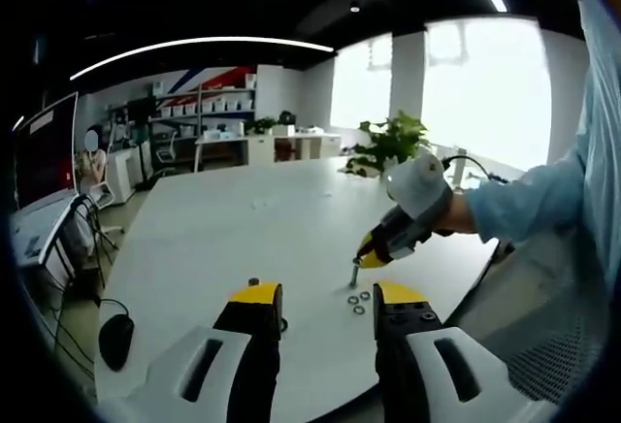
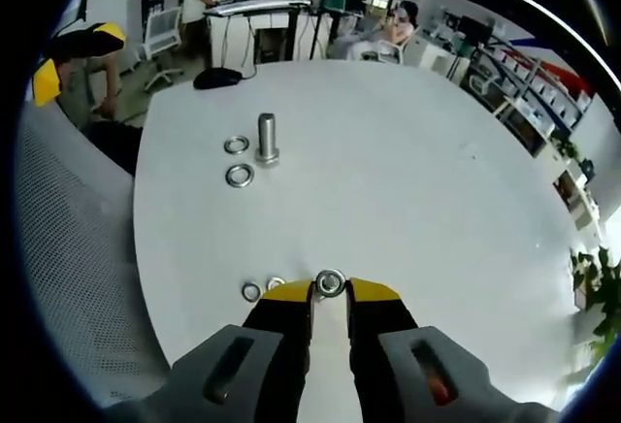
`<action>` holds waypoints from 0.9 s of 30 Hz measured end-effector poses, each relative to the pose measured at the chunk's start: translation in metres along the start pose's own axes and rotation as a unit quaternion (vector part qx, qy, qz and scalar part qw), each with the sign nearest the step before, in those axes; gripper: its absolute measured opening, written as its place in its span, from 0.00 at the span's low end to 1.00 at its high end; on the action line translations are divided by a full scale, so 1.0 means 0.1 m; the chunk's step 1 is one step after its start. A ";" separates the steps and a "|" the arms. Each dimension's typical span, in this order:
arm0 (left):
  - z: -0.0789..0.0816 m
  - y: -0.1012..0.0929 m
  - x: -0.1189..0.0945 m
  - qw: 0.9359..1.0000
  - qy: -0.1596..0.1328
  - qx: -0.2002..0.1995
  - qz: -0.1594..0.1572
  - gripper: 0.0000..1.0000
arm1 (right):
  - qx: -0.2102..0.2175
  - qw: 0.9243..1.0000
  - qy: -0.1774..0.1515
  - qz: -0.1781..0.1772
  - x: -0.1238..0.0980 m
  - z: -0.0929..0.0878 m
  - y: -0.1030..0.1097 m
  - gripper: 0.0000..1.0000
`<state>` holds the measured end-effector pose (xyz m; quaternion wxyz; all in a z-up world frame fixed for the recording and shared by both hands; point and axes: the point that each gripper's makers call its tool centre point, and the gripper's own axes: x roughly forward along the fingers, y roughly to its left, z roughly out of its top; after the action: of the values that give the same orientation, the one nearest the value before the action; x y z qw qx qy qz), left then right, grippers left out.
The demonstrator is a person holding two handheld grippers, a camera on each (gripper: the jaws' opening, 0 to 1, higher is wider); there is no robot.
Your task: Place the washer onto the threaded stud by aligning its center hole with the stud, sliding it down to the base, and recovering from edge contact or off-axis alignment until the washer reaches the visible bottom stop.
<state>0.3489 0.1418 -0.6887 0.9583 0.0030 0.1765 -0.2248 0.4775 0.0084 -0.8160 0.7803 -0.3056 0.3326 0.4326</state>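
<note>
**Washer pinched at the right tool's tips; stud standing well ahead and to the left**

I am looking along the right tool (image 2: 330, 292) and seeing its yellow-tipped jaws drawn nearly together on a washer (image 2: 330, 282), which is sitting flat-on between the very tips, low over the white worktop (image 2: 437, 171). Two spare washers (image 2: 262, 288) are lying on the surface just beside the left jaw.

The threaded stud (image 2: 267, 139) is standing upright on its head, well ahead of the tool and off to the left in the right gripper view, its long axis rising straight from the worktop. Two more washers (image 2: 238, 160) are resting just beside its base, touching nothing I can make out.

In the left gripper view I am seeing the left tool (image 1: 328, 297) hanging with its jaws apart, holding nothing, and the right tool (image 1: 371, 245) tipped down onto the worktop near the small washers (image 1: 358, 300).

I judge the right tool is the one to carry: it needs to lift, travel forward and left to the stud, and level the washer so its hole is meeting the stud's vertical axis rather than the thread's edge.
</note>
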 end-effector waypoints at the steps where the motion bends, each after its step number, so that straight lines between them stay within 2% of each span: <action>1: 0.00 0.00 0.00 1.000 0.000 0.000 0.000 0.36 | 0.001 1.000 0.002 0.002 0.00 -0.01 0.01 0.15; 27: 0.00 0.01 0.01 1.000 0.001 0.000 0.000 0.35 | 0.003 1.000 -0.004 0.005 0.00 0.02 0.01 0.13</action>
<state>0.3497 0.1425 -0.6894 0.9582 0.0031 0.1776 -0.2243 0.4770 0.0103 -0.8156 0.7803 -0.2996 0.3328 0.4367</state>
